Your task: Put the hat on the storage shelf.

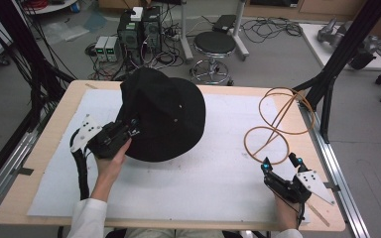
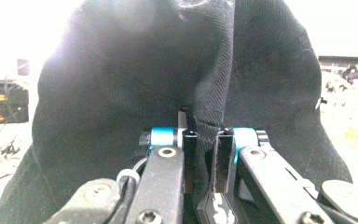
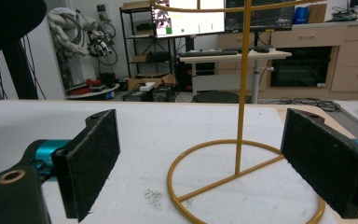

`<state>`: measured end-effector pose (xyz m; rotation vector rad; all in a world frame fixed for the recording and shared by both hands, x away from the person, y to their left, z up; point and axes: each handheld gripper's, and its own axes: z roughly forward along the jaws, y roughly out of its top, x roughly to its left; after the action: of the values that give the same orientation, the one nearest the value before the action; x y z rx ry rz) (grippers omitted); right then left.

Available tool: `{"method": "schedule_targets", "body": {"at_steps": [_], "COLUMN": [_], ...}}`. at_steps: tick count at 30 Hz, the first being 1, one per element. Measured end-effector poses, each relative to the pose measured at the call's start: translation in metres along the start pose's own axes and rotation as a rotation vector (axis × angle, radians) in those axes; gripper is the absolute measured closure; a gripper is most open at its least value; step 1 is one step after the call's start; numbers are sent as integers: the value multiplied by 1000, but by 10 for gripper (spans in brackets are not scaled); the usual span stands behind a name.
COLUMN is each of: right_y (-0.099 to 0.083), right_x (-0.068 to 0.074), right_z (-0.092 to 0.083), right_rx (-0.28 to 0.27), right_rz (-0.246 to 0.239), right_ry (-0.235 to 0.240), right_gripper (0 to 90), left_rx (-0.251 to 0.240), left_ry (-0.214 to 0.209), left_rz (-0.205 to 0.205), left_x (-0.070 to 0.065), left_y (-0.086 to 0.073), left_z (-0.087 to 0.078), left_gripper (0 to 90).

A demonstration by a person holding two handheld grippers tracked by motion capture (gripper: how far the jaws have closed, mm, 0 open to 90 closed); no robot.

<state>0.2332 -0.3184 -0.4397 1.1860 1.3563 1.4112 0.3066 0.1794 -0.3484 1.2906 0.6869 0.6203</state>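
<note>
Fingers (image 2: 189, 158) of my left gripper (image 1: 129, 130) are pinching a fold of the black hat (image 1: 166, 116), seemingly lifting it off the table (image 1: 54, 119), while my right gripper (image 1: 282, 164) is sitting wide open before the wire stand (image 3: 242, 140).

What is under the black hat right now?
Under the black fabric bucket hat only the white foam mat shows around its brim. The left gripper, jaws shut on the brim, lifts that edge; whatever lies beneath the crown is covered.

The left tongs (image 2: 204, 161) at bottom centre pinch a fold of the black hat (image 2: 135, 88), whose fabric rises across the whole middle of the frame.
</note>
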Motion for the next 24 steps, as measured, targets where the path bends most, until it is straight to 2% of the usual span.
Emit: {"method": "schedule_targets", "body": {"at_steps": [4, 7, 12, 14, 15, 17, 24], "right_y": [0, 0, -1, -1, -1, -1, -1], "right_x": [0, 0, 1, 1, 1, 1, 1], "right_z": [1, 2, 4, 4, 4, 5, 5], "right_rx": [-1, 4, 7, 10, 10, 20, 16], "right_rz": [-4, -5, -3, -1, -1, 3, 1], "right_ry": [-1, -2, 1, 2, 2, 9, 8], "right_gripper": [109, 109, 109, 109, 109, 109, 109], "left_rx": [-14, -32, -34, -24, -24, 2, 7], "left_ry": [-10, -24, -48, -68, -68, -100, -145], "left_rz": [-2, -5, -8, 4, 4, 25, 38], "left_x": [-3, -7, -13, -18, -18, -23, -33], "left_y": [6, 13, 17, 19, 19, 23, 29], "left_z": [11, 29, 45, 59, 59, 73, 94], "left_gripper": [863, 863, 863, 863, 862, 863, 863]}}
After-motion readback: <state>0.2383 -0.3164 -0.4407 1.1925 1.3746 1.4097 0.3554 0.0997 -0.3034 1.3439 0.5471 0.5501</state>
